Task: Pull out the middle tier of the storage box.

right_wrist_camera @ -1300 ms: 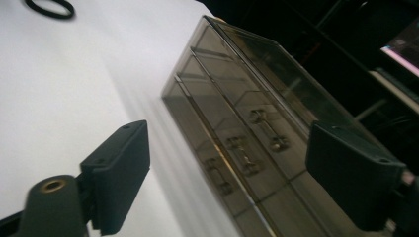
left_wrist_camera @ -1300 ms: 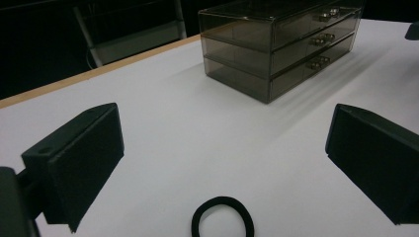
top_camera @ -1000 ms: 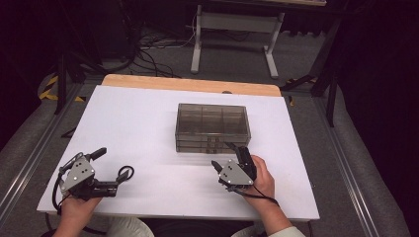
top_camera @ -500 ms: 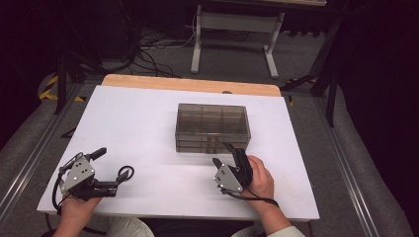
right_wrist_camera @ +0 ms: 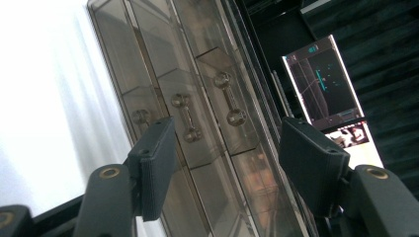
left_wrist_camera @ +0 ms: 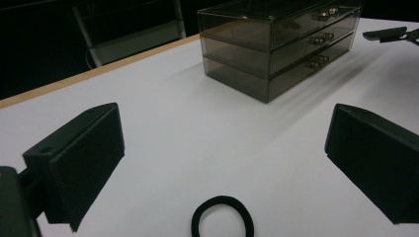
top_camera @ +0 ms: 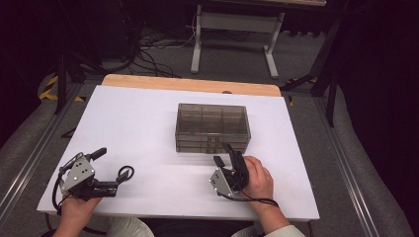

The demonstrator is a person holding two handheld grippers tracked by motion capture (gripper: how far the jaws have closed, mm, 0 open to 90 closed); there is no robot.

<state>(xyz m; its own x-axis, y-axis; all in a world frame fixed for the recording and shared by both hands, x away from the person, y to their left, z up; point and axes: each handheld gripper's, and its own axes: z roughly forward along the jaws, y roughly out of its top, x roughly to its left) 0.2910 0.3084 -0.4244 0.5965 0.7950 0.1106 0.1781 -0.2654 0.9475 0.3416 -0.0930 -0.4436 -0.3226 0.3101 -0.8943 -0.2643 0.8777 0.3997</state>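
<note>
1. Smoked drawer box (top_camera: 213, 127) near the middle of the white tabletop (top_camera: 138, 123), three drawers stacked, handles (right_wrist_camera: 185, 117) facing the person.
2. Right gripper (top_camera: 225, 155) just in front of the drawer fronts, rolled on its side, clearly the nearer of the two; handles straight ahead between the jaws, apart from both pads.
3. Handle bars level along the drawer fronts, so the rolled jaws bracket a bar from above and below.
4. Right jaws about half spread, just been closing, nothing pinched or touched.
5. Left gripper (top_camera: 112, 170) well apart at the tabletop's near left corner, jaws spread wide, holding nothing.
6. Black hair tie (left_wrist_camera: 223, 216) flat on the tabletop between the left jaws, untouched.
</note>
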